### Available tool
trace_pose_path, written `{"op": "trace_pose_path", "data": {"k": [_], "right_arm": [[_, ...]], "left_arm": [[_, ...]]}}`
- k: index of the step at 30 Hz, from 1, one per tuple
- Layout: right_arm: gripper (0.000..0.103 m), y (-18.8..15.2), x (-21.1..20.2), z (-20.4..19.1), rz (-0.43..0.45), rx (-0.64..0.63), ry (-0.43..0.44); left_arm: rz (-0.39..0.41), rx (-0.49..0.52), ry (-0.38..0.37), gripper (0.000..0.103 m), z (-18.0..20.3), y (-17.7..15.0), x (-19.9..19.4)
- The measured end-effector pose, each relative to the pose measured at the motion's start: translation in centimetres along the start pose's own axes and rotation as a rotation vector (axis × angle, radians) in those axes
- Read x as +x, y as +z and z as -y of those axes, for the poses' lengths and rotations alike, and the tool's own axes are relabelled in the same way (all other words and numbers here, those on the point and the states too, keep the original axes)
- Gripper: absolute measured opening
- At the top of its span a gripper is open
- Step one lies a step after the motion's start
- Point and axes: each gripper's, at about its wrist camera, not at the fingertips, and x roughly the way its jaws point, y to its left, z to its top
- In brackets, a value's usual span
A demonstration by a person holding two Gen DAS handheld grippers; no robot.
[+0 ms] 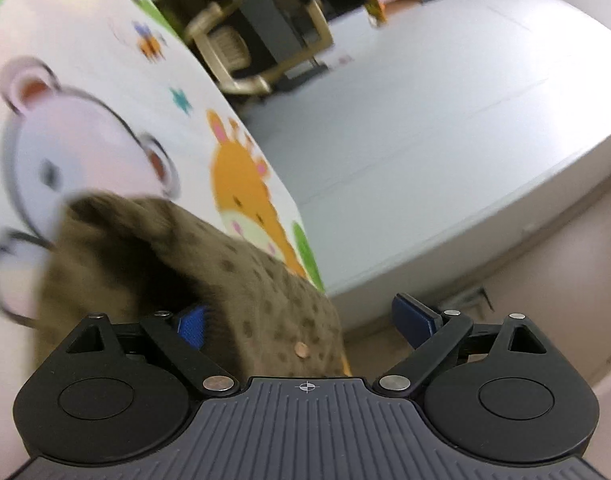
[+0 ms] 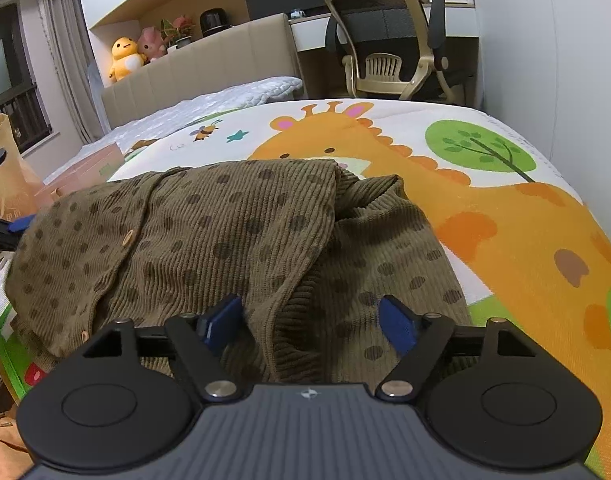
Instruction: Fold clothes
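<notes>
At the mat's near edge, both grippers, L & R, stood open, holding nothing; cardigan needed flattening, edges aligned, before regrip.

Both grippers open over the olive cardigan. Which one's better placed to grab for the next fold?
Right, probably. The right gripper sits open astride a raised ridge of the cardigan, with a clear view of the whole garment. The left gripper is at the cardigan's far edge, one finger off the fabric.
</notes>
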Motion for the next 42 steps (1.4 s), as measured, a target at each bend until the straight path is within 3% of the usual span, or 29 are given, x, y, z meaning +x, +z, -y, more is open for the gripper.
{"op": "trace_pose_path", "data": {"k": [6,10,14,17,21,24,26,29,35,39,42], "right_arm": [[0.083,0.1,-0.1,-0.1,0.001,0.001,-0.016],[0.089,0.3,-0.4,-0.2,0.009,0.001,-0.029],[0.092,2.0,-2.6,-0.9,0.097,0.006,-0.001],[0.101,3.6,-4.0,-2.7,0.162,-0.03,0.092],[0.103,3.8,-1.8,-5.1,0.084,-0.015,0.267],[0.103,2.4,2.2,-6.0,-0.035,0.012,0.234],[0.103,1.6,3.0,-6.5,-0.011,-0.001,0.174],[0.103,1.7,3.0,-7.2,-0.04,-0.011,0.134],[0.103,2.5,1.7,-7.2,-0.055,-0.04,0.137],[0.103,3.6,-0.7,-5.7,0.071,-0.052,0.024],[0.103,3.0,1.1,-5.4,-0.003,-0.131,-0.144]], "left_arm": [[0.075,0.078,0.129,0.096,1.9,0.6,-3.1],[0.008,0.141,0.159,0.096,3.4,-0.6,-0.5],[-0.073,0.201,0.199,0.096,4.2,-2.7,1.9],[-0.111,0.288,0.251,0.097,5.0,-4.0,3.7],[-0.144,0.299,0.287,0.097,4.2,-5.0,4.7],[-0.163,0.273,0.286,0.097,3.3,-5.5,5.0],[-0.178,0.258,0.278,0.097,2.7,-5.7,5.0],[-0.191,0.24,0.241,0.097,2.4,-5.9,4.6],[-0.194,0.151,0.114,0.098,2.0,-5.6,4.0],[-0.214,0.161,0.126,0.098,2.1,-5.8,4.7],[-0.227,0.125,0.138,0.098,1.1,-5.9,5.4]]}}
